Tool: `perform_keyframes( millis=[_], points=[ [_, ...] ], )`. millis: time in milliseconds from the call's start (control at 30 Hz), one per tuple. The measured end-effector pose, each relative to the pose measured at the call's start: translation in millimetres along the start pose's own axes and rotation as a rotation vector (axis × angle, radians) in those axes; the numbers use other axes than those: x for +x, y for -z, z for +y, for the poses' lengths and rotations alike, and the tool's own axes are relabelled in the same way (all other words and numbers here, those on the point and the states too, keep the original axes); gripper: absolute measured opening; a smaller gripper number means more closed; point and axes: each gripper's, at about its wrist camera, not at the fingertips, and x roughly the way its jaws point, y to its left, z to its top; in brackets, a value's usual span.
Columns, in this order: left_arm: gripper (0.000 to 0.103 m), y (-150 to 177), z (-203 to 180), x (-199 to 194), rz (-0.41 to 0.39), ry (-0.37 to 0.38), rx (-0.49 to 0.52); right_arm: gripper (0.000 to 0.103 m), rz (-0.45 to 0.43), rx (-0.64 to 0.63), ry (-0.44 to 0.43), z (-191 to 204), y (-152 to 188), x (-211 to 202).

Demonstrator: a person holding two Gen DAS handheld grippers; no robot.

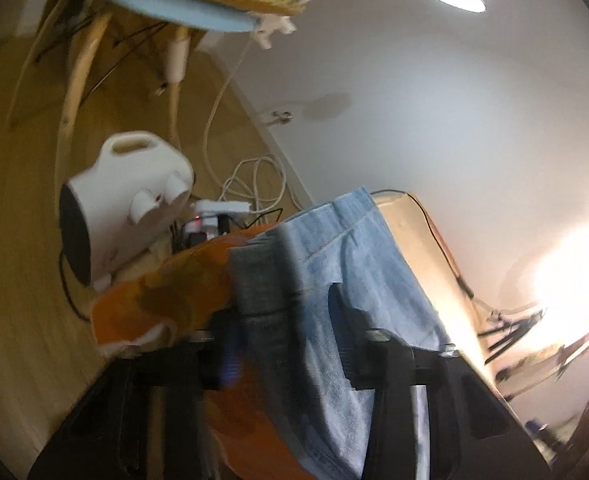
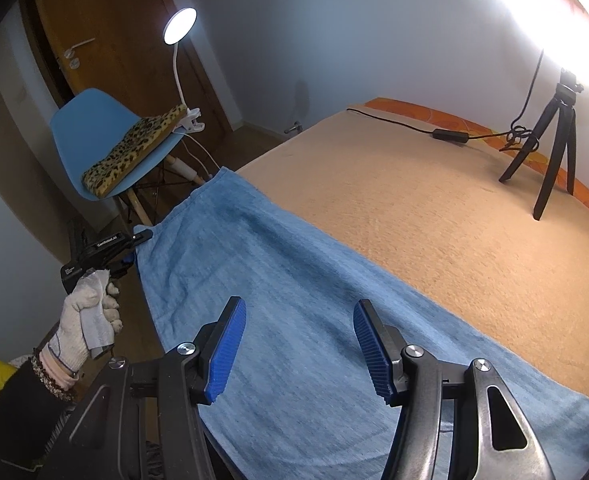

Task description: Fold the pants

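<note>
The light blue pants point(image 2: 278, 280) lie stretched along the near edge of the beige bed point(image 2: 434, 208). My right gripper point(image 2: 298, 344) is open, its blue pads point(image 2: 226, 348) hovering just above the cloth, holding nothing. My left gripper point(image 2: 134, 244), held by a gloved hand point(image 2: 90, 312), is at the pants' far left edge and pinches it. In the left wrist view the blue pants point(image 1: 358, 280) drape between the fingers of my left gripper point(image 1: 290, 320), which looks shut on the cloth; the view is blurred.
A blue chair point(image 2: 106, 136) with a leopard cushion point(image 2: 138, 148) and a clip lamp point(image 2: 180, 26) stands left of the bed. A black tripod point(image 2: 554, 140) and cable point(image 2: 414, 128) sit on the bed's far side. A white fan heater point(image 1: 122, 200) and cords lie on the wooden floor.
</note>
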Motion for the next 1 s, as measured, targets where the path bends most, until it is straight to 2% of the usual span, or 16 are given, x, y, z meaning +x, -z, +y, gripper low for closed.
perform_keyframes(
  millis=[67, 267, 367, 467, 567, 667, 833, 1000],
  points=[
    [0.014, 1, -9, -3, -0.022, -0.010, 0.061, 0.059, 0.002, -0.005, 0.004, 4, 0, 1],
    [0.013, 6, -46, -25, -0.090, 0.061, 0.228, 0.059, 0.012, 0.005, -0.013, 9, -12, 6],
    [0.013, 17, -68, -29, -0.082, 0.090, 0.326, 0.061, 0.017, 0.012, -0.038, 13, -28, 11],
    [0.013, 30, -84, -28, -0.062, 0.114, 0.394, 0.068, 0.041, 0.019, -0.107, 20, -49, 23],
    [0.013, 43, -98, -28, -0.042, 0.136, 0.460, 0.069, 0.055, 0.041, -0.163, 29, -73, 42],
    [0.013, 52, -108, -27, -0.026, 0.148, 0.505, 0.070, 0.088, 0.063, -0.226, 41, -95, 72],
    [0.013, 62, -120, -23, 0.000, 0.172, 0.549, 0.074, 0.197, 0.099, -0.320, 65, -127, 145],
    [0.013, 71, -129, -20, 0.025, 0.201, 0.578, 0.074, 0.288, 0.127, -0.307, 84, -140, 208]
  ],
)
